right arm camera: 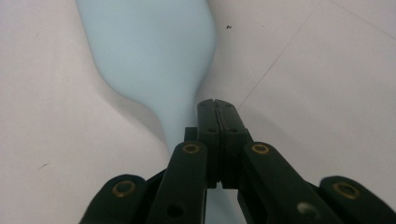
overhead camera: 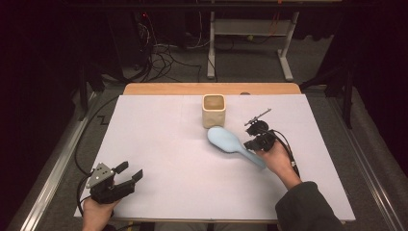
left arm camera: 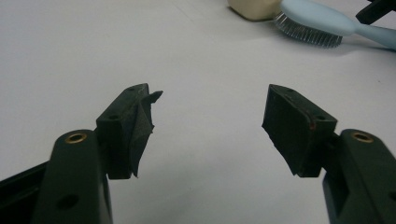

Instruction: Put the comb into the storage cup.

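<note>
A light blue hairbrush (overhead camera: 226,139) lies bristles down on the white table cover (overhead camera: 168,159), its head close to a cream square cup (overhead camera: 213,110). My right gripper (overhead camera: 249,143) sits over the brush handle. In the right gripper view its jaws (right arm camera: 217,105) are shut pad to pad, and the hairbrush (right arm camera: 144,51) runs beneath them; nothing shows between the pads. My left gripper (overhead camera: 131,171) rests near the front left corner, open and empty (left arm camera: 210,116), far from the brush. The left gripper view shows the hairbrush (left arm camera: 317,18) and cup (left arm camera: 254,8) far off.
A wooden table edge (overhead camera: 211,88) runs along the back of the cover. Behind it are cables on the floor (overhead camera: 163,53) and a white desk frame (overhead camera: 250,43). Metal rails (overhead camera: 53,168) flank the table.
</note>
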Action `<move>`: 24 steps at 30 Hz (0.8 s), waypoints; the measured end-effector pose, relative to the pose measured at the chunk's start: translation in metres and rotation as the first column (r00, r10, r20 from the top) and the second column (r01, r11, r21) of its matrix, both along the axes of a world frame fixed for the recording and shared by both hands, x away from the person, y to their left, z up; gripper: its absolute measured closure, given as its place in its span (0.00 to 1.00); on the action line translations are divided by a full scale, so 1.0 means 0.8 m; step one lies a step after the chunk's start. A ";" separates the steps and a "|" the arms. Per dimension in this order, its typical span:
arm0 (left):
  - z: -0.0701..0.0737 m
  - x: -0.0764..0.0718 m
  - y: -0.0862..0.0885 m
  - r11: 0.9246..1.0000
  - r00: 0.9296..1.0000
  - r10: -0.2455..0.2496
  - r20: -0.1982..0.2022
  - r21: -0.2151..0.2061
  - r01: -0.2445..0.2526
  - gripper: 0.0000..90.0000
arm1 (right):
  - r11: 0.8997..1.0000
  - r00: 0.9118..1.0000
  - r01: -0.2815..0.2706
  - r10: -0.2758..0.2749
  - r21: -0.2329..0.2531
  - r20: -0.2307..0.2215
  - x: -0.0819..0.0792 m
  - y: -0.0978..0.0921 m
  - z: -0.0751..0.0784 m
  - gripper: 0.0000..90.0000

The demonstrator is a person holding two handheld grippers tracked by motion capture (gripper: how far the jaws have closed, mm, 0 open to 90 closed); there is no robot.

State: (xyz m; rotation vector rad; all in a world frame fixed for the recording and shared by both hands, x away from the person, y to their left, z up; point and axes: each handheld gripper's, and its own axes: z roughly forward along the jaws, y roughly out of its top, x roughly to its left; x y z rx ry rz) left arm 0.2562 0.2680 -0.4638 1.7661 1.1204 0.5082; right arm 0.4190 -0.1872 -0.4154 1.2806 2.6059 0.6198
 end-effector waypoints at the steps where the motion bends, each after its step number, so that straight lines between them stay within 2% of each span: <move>1: 0.000 0.000 0.000 1.000 1.000 0.000 0.000 0.000 0.000 0.37 | 1.000 1.000 0.003 -0.003 0.001 0.000 -0.002 -0.001 0.000 1.00; 7: 0.000 0.000 0.000 1.000 1.000 0.001 -0.001 -0.001 -0.001 0.37 | 1.000 1.000 -0.007 0.007 0.018 0.001 -0.008 -0.004 0.002 1.00; 24: 0.000 0.000 0.000 1.000 1.000 0.003 0.000 -0.001 -0.003 0.37 | 0.999 1.000 0.015 -0.016 -0.028 -0.012 -0.015 -0.022 -0.004 1.00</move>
